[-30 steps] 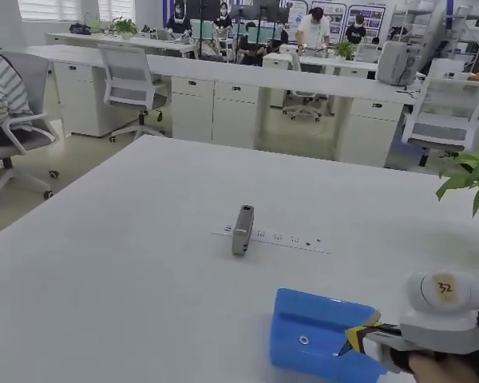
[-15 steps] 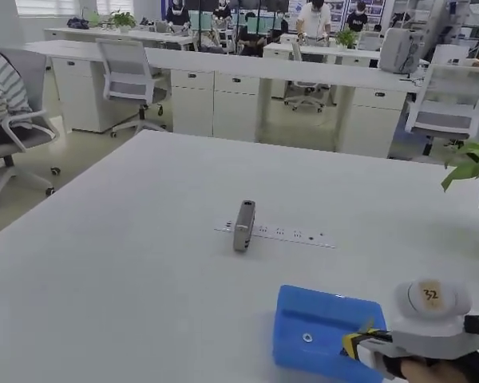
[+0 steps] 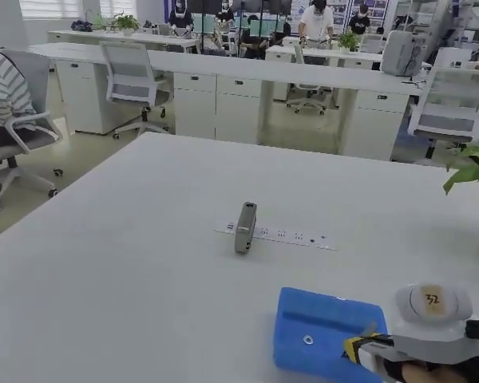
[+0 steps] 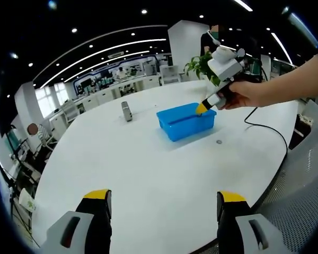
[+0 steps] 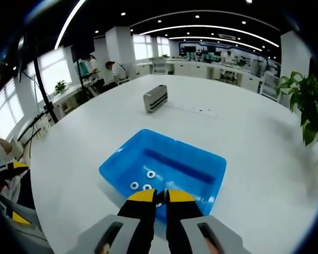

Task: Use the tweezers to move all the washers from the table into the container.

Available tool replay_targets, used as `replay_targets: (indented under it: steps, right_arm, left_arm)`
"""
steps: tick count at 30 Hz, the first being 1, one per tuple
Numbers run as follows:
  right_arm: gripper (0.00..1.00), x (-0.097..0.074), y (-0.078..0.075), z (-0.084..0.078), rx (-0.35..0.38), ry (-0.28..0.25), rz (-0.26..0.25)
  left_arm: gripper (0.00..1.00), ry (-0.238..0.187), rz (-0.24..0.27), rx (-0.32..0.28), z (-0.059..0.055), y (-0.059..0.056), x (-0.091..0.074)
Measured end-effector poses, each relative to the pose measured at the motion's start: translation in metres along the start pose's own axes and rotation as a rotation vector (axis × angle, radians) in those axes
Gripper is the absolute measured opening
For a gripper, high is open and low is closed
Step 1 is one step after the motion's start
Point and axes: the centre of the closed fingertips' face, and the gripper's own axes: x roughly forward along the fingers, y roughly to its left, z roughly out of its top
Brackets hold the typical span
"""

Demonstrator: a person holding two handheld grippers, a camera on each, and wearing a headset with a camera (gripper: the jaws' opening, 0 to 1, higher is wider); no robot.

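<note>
- Right gripper [image 5: 160, 196]: jaws brought almost together, with only a narrow dark slit between the yellow tips; whether anything is clamped in that slit cannot be told; the tips sit over the container's near rim.
- Right gripper, left gripper view [image 4: 202, 108]: held in a person's hand [image 4: 244, 95]; yellow tips closed to a single point above the far rim of the container [image 4: 186, 127].
- Right gripper, head view [image 3: 358, 347]: at the near right corner of the picture, with the tips at the container's right side.
- Left gripper [image 4: 164, 197]: jaws spread wide, with nothing between them; positioned above the table [image 4: 122, 169] close to one edge and well apart from the container.
- Container [image 5: 193, 174]: blue, rectangular and open-topped; stands on the table toward the near edge, right of centre in the head view [image 3: 327, 315].
- Washers [image 5: 150, 174]: three lie on the container floor close together, near the wall nearest the right gripper; one of them is visible in the head view [image 3: 307, 341].
- Loose washer [image 4: 219, 142]: lies flat on the table just beside the container, between it and the table edge; not touching the container.
- Grey device [image 3: 244, 227]: stands near the table's centre, beyond the container and well apart from it.
- Plant [image 3: 473, 171]: leaves overhang the table's right edge.
</note>
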Motion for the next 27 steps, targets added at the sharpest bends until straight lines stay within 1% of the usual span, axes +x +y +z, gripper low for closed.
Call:
replay_targets:
  steps: [3, 4, 9, 14, 20, 22, 27]
  right_arm:
    - [0.03, -0.001, -0.001, 0.002, -0.011, 0.004, -0.011]
    - [0.03, -0.004, -0.001, 0.005, -0.019, -0.001, -0.017]
    - [0.03, -0.014, 0.003, 0.014, -0.030, -0.025, -0.012]
    - [0.02, -0.031, 0.007, 0.022, -0.029, -0.060, -0.005]
    - [0.02, -0.062, 0.013, 0.033, -0.027, -0.128, 0.004]
    - [0.02, -0.071, 0.013, 0.035, -0.024, -0.147, 0.003]
    - [0.02, -0.084, 0.017, 0.031, -0.024, -0.163, 0.004]
  left_arm:
    - [0.83, -0.006, 0.003, 0.000, 0.001, 0.001, 0.000]
    - [0.83, -0.008, 0.003, -0.002, 0.001, 0.001, -0.001]
    - [0.83, -0.022, 0.001, 0.001, 0.004, 0.000, -0.002]
    - [0.83, -0.038, 0.004, 0.000, 0.006, 0.001, -0.003]
    - [0.83, -0.052, 0.011, -0.005, 0.008, 0.002, -0.004]
    - [0.83, -0.057, 0.010, -0.007, 0.009, 0.002, -0.005]
    - [0.83, -0.060, 0.011, -0.002, 0.009, 0.002, -0.005]
